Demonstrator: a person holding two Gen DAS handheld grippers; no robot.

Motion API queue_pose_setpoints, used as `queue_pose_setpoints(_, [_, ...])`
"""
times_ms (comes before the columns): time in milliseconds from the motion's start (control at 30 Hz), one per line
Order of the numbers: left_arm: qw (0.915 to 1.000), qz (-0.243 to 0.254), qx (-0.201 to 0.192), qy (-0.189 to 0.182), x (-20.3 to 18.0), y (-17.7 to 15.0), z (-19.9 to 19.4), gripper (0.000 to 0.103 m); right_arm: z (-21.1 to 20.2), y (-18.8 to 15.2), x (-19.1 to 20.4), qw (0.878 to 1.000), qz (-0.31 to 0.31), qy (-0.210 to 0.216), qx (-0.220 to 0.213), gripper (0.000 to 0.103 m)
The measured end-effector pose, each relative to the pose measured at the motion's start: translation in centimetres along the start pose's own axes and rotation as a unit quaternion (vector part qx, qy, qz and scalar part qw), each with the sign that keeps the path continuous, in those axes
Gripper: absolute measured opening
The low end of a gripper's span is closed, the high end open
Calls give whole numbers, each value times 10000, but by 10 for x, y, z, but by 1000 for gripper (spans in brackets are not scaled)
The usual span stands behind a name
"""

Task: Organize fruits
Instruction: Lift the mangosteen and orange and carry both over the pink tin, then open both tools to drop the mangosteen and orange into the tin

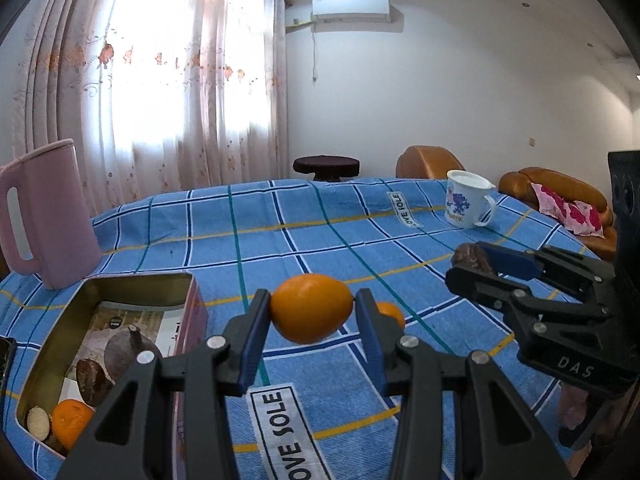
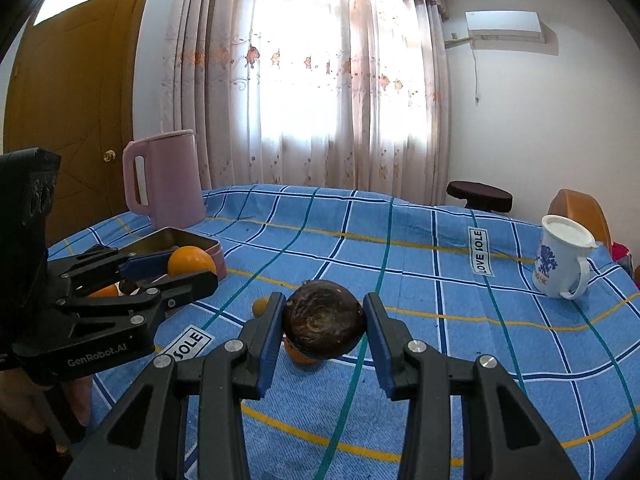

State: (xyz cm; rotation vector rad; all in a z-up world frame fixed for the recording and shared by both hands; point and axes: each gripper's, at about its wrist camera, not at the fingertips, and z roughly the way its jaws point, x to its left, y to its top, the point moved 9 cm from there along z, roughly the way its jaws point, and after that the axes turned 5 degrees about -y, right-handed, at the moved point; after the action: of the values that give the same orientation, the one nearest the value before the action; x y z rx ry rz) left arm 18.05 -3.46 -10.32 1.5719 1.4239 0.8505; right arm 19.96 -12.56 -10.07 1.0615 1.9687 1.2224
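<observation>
Far left, pink jug. Near left, open tin w/ fruit inside. Left claw closed on an orange, held above the desk (blue check cloth). Right claw clamped on a dark brown fruit. Another orange lies on the cloth. Far right, white mug.

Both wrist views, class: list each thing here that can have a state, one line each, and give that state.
left gripper: shut on the orange, held above the cloth.
right gripper: shut on the dark brown fruit, also lifted.
orange: gripped, off the table.
dark brown fruit: gripped, off the table.
tin box: open, fruit already inside.
pink jug: upright, lid on.
white mug: upright, covered by a lid.
</observation>
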Motion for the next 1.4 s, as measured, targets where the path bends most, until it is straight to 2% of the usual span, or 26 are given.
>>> queue_pose_setpoints(300, [9999, -84, -73, -42, 3, 1, -4, 45, -5, 1, 2, 9998, -94, -90, -136, 42])
queue_pose_setpoints(533, [9997, -186, -133, 40, 19, 1, -16, 45, -1, 4, 19, 9996, -215, 39, -152, 42])
queue_pose_setpoints(667, [9991, -302, -230, 165, 40, 7, -30, 45, 6, 13, 45, 9991, -296, 280, -130, 42])
queue_pose_setpoints(800, [9972, -553, -278, 431, 77, 9, -43, 45, 12, 26, 76, 9972, -483, 545, -165, 42])
queue_pose_setpoints(1033, [9925, -897, -175, 817, 132, 1, -55, 45, 25, 42, 131, 9923, -651, 1046, -104, 42])
queue_pose_setpoints(1200, [9876, -1154, 17, 1066, 168, -13, -56, 45, 40, 35, 179, 9864, -864, 1393, 148, 42])
queue_pose_setpoints(1233, [9868, -1195, 61, 1087, 173, -16, -55, 45, 40, 35, 179, 9864, -864, 1393, 148, 42])
queue_pose_setpoints(1333, [9853, -1275, 158, 1124, 183, -24, -55, 45, 53, 19, 210, 9803, -1123, 1569, 424, 42])
queue_pose_setpoints(1400, [9845, -1302, 193, 1162, 187, -28, -55, 45, 56, 15, 217, 9789, -1184, 1598, 478, 42])
